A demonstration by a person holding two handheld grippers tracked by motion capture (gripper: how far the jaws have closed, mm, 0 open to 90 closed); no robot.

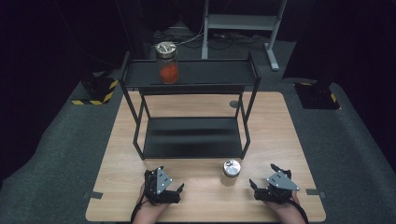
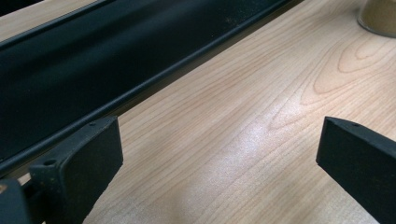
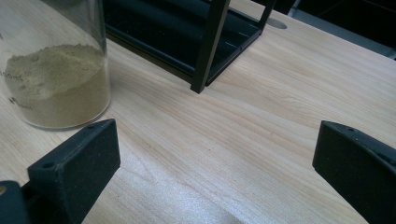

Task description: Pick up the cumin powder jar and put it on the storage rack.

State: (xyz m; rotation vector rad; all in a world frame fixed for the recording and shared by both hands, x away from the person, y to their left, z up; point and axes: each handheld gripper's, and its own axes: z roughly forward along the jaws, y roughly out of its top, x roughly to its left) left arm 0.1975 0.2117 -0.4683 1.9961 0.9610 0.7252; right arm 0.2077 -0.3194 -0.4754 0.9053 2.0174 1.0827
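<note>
Right gripper and left gripper, jaws spread, empty; clear glass jar of tan powder standing on the table between them, untouched.

I have both hands low at the near edge. My left gripper sits near left, jaws spread wide with nothing between them. My right gripper sits near right, jaws equally wide apart, well apart from the left.

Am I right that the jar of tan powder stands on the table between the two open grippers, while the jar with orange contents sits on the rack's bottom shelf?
Not quite: the high view shows the jar with orange contents on the rack's top shelf, not the bottom one. The rest holds.
</note>
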